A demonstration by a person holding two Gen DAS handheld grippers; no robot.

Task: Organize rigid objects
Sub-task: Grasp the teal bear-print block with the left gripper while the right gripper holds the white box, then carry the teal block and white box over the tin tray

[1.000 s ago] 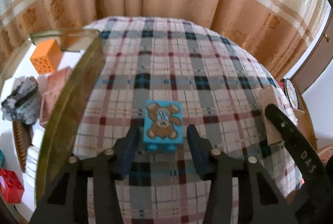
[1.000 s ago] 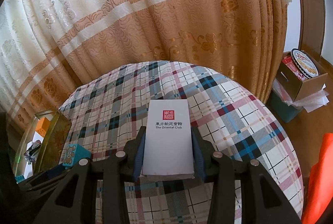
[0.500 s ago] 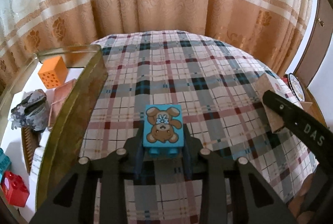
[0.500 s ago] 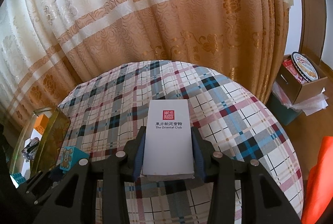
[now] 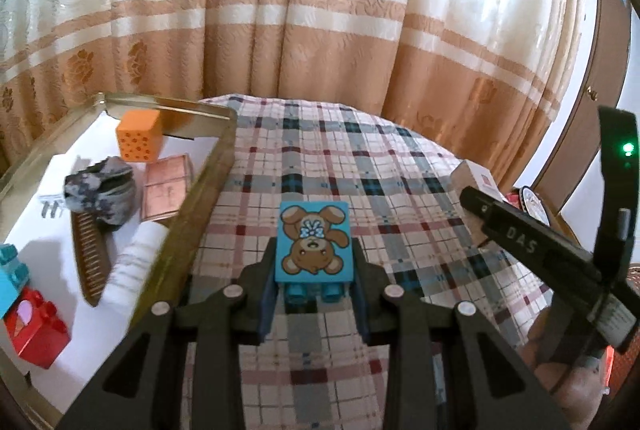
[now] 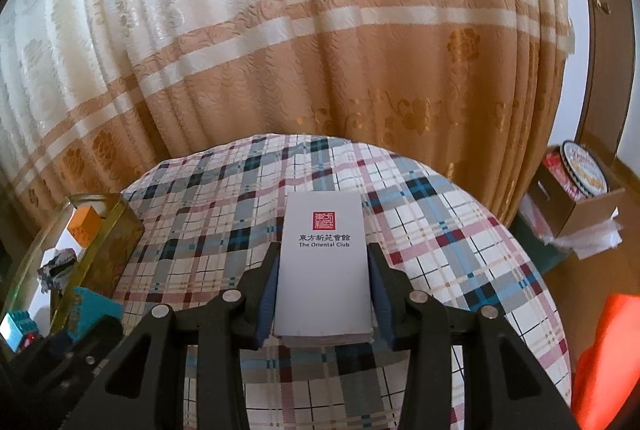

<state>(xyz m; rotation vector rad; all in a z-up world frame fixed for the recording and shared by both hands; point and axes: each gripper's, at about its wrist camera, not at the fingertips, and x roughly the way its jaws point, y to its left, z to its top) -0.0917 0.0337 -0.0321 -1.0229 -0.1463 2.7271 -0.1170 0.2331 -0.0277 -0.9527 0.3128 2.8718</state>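
The left claw is clamped on a blue plastic toy block printed with a brown bear, its fingers pressed against the block's two sides and the block lifted above the round worktop covered in a plaid cloth. Just to the left runs the near wall of a gold-rimmed rectangular metal tin. The tin's white floor carries an orange dotted cube, a grey crumpled lump, a pink flat square box, a brown ridged comb-like piece, a red plastic brick and a teal brick at the picture's edge. White floor shows bare between the comb-like piece and the red brick.

The right claw is clamped on a white rectangular card box marked "The Oriental Club", held level over the plaid cloth. Ahead of both claws the cloth lies open up to the worktop's far curved edge, where an orange-and-cream patterned curtain hangs close behind. To the right, beyond the worktop's edge, a cardboard carton stands on the floor.
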